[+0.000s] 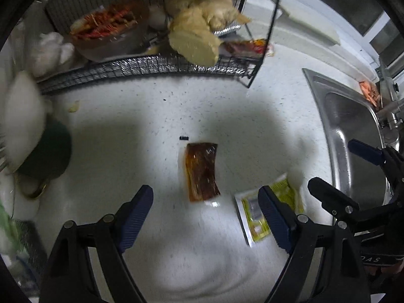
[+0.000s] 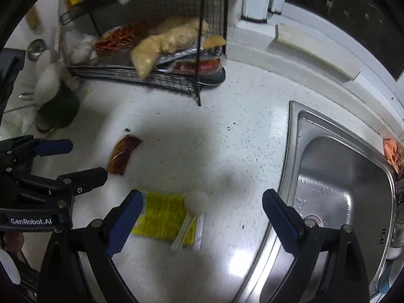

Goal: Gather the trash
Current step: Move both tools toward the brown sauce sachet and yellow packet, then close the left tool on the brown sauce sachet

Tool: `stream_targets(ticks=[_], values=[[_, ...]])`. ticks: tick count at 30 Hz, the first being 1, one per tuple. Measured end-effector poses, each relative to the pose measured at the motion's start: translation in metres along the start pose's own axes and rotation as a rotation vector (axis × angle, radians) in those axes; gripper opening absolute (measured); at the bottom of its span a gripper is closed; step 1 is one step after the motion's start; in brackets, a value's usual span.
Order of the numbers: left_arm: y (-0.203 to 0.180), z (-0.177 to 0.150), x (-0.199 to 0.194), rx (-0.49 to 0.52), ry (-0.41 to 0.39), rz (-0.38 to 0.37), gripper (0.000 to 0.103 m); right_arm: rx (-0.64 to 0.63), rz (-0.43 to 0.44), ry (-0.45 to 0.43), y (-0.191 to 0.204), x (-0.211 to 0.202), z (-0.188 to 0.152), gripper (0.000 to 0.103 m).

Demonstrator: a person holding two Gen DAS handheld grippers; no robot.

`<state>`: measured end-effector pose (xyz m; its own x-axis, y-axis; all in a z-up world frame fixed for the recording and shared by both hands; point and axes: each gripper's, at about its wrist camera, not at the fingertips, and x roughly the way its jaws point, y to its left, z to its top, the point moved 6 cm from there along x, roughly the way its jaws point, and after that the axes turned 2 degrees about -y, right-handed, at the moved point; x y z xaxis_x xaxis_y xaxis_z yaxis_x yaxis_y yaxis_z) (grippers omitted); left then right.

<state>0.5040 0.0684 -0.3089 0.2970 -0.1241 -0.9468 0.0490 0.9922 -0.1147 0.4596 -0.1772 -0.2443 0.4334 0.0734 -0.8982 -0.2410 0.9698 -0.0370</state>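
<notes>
A brown sauce packet [image 1: 202, 171] lies flat on the white speckled counter, just ahead of my open, empty left gripper [image 1: 205, 209]; it also shows in the right wrist view [image 2: 123, 156]. A yellow-green packet [image 1: 267, 214] lies to its right, partly behind my left gripper's right finger [image 1: 275, 219]. In the right wrist view the yellow-green packet [image 2: 166, 217] has a white plastic spoon [image 2: 193, 208] lying on it, just ahead of my open, empty right gripper [image 2: 202, 214]. Each gripper shows in the other's view, the right one [image 1: 353, 166] and the left one [image 2: 75, 159].
A steel sink [image 2: 338, 176] lies to the right, with an orange cloth [image 2: 394, 154] on its far rim. A black wire rack [image 1: 151, 65] with ginger, chillies and garlic stands at the back. A dark green cup [image 1: 48, 151] stands at the left.
</notes>
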Motion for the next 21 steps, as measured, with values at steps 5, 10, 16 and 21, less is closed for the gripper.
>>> stream_targets(ticks=[5,10,16,21], values=[[0.005,0.011,0.029,0.019,0.047,0.007,0.084,0.015,-0.009,0.059,-0.002,0.028,0.007,0.095],[0.009,0.015,0.049,0.009,0.079,-0.01,0.082,0.011,-0.01,0.094,-0.002,0.041,0.01,0.095],[0.011,0.018,0.051,0.016,0.077,0.027,0.064,0.016,-0.002,0.102,0.0,0.044,0.014,0.095],[0.01,0.014,0.046,0.004,0.071,0.013,0.033,0.02,0.011,0.109,0.003,0.045,0.013,0.095]])
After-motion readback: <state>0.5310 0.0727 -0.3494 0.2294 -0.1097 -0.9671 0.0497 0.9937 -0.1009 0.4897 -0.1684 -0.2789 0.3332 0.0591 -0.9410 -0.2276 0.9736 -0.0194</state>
